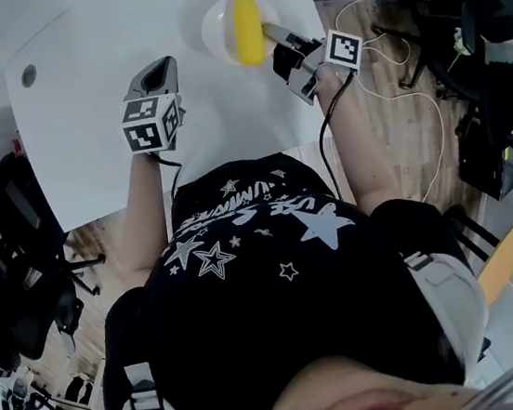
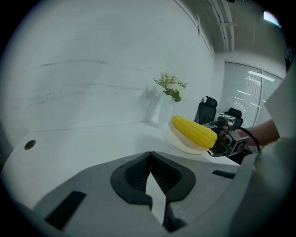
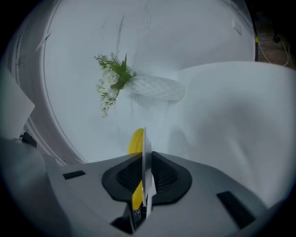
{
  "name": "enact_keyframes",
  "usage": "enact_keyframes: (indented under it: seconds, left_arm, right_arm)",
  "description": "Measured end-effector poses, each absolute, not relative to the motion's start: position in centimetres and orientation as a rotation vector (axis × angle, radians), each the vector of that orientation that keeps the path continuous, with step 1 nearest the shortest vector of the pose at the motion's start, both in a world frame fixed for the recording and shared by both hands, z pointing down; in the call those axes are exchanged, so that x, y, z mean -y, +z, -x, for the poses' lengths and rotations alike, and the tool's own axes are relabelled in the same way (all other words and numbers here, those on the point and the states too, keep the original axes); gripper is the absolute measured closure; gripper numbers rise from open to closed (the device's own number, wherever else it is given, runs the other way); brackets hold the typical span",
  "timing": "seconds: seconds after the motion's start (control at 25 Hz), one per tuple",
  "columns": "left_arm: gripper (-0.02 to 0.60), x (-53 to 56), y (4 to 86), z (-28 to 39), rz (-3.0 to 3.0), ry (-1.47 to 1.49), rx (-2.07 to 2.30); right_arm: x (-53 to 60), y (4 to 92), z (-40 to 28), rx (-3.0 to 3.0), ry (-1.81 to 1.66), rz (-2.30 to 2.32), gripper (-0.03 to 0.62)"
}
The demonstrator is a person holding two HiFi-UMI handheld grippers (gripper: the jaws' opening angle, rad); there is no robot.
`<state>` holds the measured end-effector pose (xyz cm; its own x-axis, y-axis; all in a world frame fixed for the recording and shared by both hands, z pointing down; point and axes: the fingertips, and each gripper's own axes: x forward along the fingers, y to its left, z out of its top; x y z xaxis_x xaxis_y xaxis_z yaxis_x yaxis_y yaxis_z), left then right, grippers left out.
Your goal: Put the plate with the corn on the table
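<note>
- Head view: looks steeply down past a black star-printed shirt (image 1: pixel 270 235) onto a white desk (image 1: pixel 88 137).
- Shows the right gripper (image 1: pixel 270 36) at the desk's far right side, fingers clamped on the near rim of a white plate (image 1: pixel 214 27).
- Finds a yellow corn cob (image 1: pixel 248 28) lying on that plate, one end toward the gripped rim.
- Places the plate over the far part of the desk; cannot tell whether its underside touches the desktop.
- Right gripper view: shows the plate edge-on as a thin white line pinched between the two fingers, corn just left of it.
- Also shows a white vase (image 3: pixel 155 88) with a small bunch of white flowers (image 3: pixel 111 78) beyond the plate, on the desk.
- Shows the left gripper (image 1: pixel 161 71) over the middle of the desk, well apart from the plate.
- Left gripper view: shows its fingers together at the tips, nothing between them, with plate, corn and right gripper ahead to the right.
- Picks out a round grommet hole (image 2: pixel 29 144) near the desk's left corner.
- Off the desk: white cable (image 1: pixel 425 130) on a wooden floor (image 1: pixel 386 51) to the right, dark office chairs (image 1: pixel 11 260) to the left.
</note>
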<state>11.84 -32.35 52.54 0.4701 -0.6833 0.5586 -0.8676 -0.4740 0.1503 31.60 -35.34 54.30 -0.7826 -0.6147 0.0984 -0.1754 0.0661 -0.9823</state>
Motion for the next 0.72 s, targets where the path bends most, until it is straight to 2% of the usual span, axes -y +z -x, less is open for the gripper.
enact_keyframes:
  seconds: [0.72]
  left_arm:
    - [0.575, 36.4, 56.6, -11.5, -2.190, 0.655, 1.310]
  right_arm:
    - [41.1, 59.1, -28.5, -2.059, -1.878, 0.797, 0.565]
